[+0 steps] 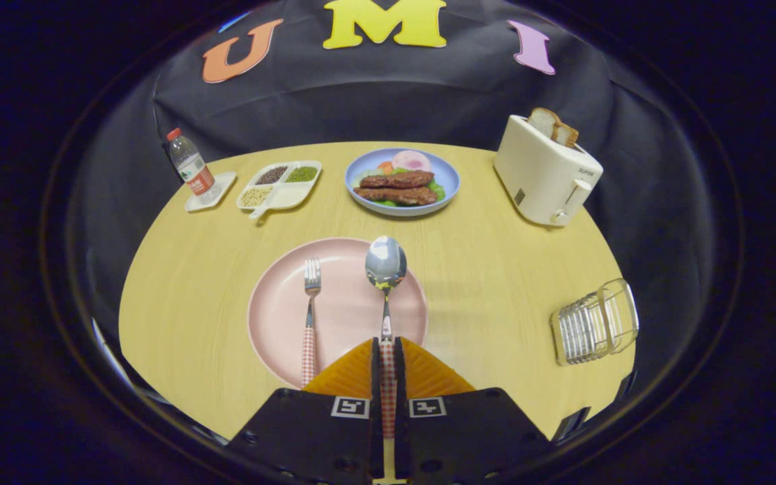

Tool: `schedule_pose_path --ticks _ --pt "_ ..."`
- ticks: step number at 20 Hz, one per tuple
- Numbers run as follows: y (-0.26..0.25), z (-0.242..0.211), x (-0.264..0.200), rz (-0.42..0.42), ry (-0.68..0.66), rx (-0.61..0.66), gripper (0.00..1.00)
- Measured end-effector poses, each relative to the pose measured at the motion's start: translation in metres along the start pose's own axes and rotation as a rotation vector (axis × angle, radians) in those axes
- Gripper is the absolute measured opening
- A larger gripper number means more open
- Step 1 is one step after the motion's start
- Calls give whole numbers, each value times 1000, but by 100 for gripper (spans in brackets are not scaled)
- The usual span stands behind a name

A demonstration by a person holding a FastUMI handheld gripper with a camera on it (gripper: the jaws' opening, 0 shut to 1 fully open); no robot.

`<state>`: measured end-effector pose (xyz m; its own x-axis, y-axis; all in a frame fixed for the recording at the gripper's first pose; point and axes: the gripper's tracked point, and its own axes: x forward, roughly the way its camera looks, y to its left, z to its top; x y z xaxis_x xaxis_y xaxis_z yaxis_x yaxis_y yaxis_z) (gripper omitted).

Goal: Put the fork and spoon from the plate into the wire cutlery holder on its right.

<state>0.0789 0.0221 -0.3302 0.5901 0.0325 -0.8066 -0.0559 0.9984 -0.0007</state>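
A pink plate (347,316) lies on the wooden table just ahead of the fingers. A spoon (386,269) with a red-checked handle reaches forward over the plate, its bowl above the plate's far part. My gripper (387,347) is shut on the spoon's handle, which runs back between the two fingers. A fork (309,316) with the same checked handle lies on the plate to the left of the spoon, tines pointing away. The wire cutlery holder (593,323) stands to the right of the plate, near the table's edge.
Beyond the pink plate sits a blue plate of food (452,182). Left of it are a divided white tray (294,195) with grains and a water bottle (189,168) on a coaster. A white toaster (546,178) with bread stands at the far right.
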Motion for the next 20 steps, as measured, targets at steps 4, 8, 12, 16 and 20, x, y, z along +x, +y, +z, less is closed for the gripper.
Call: schedule_pose_path --ticks 4,8,12,16,20 --pt "-52 9 -27 -20 -28 -25 6" --pt "-114 11 -48 -57 -27 -28 6" --pt "-173 11 -65 -74 -15 -20 7" --pt "-223 4 -73 -66 35 6 6" --pt "-260 -9 -73 -60 127 -10 6"
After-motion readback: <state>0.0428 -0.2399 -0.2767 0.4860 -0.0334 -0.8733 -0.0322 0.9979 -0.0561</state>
